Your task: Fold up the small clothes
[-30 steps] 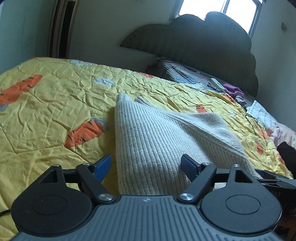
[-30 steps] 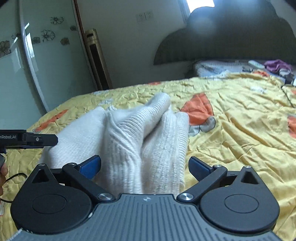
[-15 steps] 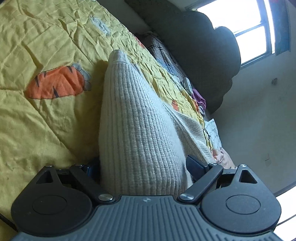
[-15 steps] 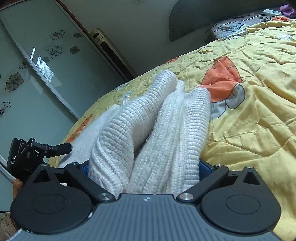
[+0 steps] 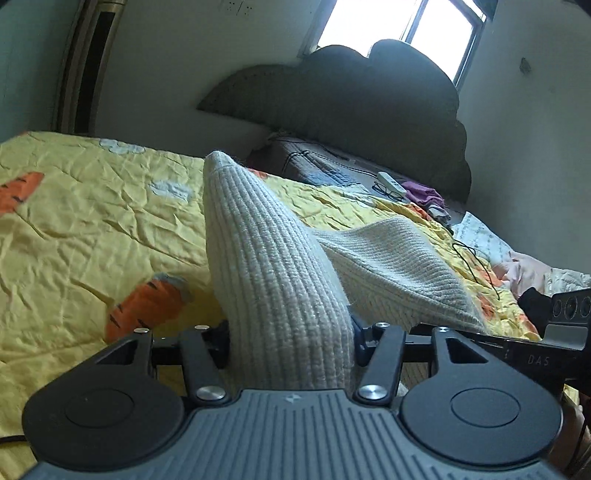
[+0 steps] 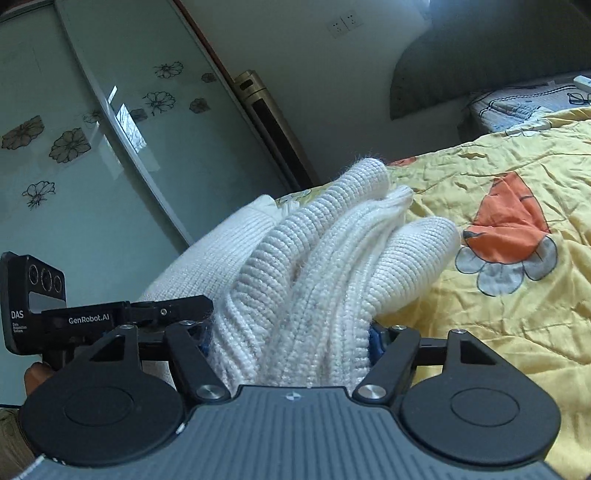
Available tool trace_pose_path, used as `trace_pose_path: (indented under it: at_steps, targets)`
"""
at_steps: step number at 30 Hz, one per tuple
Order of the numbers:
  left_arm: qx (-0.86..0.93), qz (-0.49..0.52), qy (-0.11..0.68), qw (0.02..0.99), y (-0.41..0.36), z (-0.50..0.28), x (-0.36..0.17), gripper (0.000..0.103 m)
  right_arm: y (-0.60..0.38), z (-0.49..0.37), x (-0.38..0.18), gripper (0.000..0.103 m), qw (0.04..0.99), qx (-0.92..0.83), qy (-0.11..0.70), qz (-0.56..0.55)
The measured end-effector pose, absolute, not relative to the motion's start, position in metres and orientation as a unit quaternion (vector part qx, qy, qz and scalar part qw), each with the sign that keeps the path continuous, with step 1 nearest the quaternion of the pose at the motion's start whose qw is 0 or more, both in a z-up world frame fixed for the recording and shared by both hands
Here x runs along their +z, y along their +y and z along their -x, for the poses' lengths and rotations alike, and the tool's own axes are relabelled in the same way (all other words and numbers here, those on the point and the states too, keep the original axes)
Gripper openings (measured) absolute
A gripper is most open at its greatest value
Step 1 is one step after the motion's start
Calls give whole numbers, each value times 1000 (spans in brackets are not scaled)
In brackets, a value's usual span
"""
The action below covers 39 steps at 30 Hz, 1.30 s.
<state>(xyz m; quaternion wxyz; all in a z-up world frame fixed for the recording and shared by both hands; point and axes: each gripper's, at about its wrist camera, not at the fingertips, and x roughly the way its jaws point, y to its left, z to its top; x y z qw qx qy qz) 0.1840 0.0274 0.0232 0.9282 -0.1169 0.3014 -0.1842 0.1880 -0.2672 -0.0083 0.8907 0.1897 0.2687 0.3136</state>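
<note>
Close to us, our left claw [image 5: 290, 341] has just been closing, and now it pinches a bunched fold of the sweater [image 5: 266, 280]. The knit fills the gap between its two sides. The cream sweater rises from this claw like a tent, with one corner poking up.

Our right claw [image 6: 290, 341] has just been closing too. It squeezes a thick bundle of the same sweater [image 6: 314, 273], with several rolls of knit packed between its sides. In the right wrist view the left claw [image 6: 173, 312] shows at the left edge, touching the sweater's side. In the left wrist view the black body of the right claw [image 5: 535, 354] shows at the right edge, just beside the knit.

The sweater is held up at our end, and the far part of it droops down to the bed [image 5: 92, 229]. The bed has a yellow cover with orange carrots [image 5: 147, 306] on it.

Farther off, at the head of the bed, we see a striped pillow [image 5: 310, 166], a white remote [image 5: 389, 181], glasses [image 5: 386, 190] and purple cloth [image 5: 423, 194]. A black cord [image 5: 476, 262] lies on the cover at the right.

Behind all that stands a dark headboard [image 5: 369, 99] shaped like a cloud, and a bright window [image 5: 399, 26] above it. In the right wrist view a glass door [image 6: 92, 122] with flowers stands at the left.
</note>
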Motion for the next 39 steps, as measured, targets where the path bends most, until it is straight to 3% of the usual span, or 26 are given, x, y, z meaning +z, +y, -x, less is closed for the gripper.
trace_pose_path:
  at_steps: [5,9,12,19,25,30,36,39]
  targets:
    - [-146,127,347,918,46,-199,8,62,-253,-206,-28,69,885,280,293,-230]
    - [-135,153,342,917,57,-190,7,69,-260,-207,-37,83,875,262,314,-258]
    - [-112,106,309,939,52,-167,17,73,-266,-192,-32,93,887,241,311,-242]
    - [-96,-22,256,961,44,-99,30,82,-285,-143,-23,94,902,208,282,-252]
    - [-129,-74,276,950,44,-61,7,82,-277,-97,-3,76,940,187,214,-189]
    - [-94,-117,271,951,31,-63,-4,84,-260,-103,-5,54,936,203,242,-156]
    - [-85,-69,295,949,44,-69,-6,84,-261,-105,-28,57,935,151,282,-152]
    - [-83,-63,301,948,41,-63,-5,83,-256,-89,-19,58,945,144,255,-142]
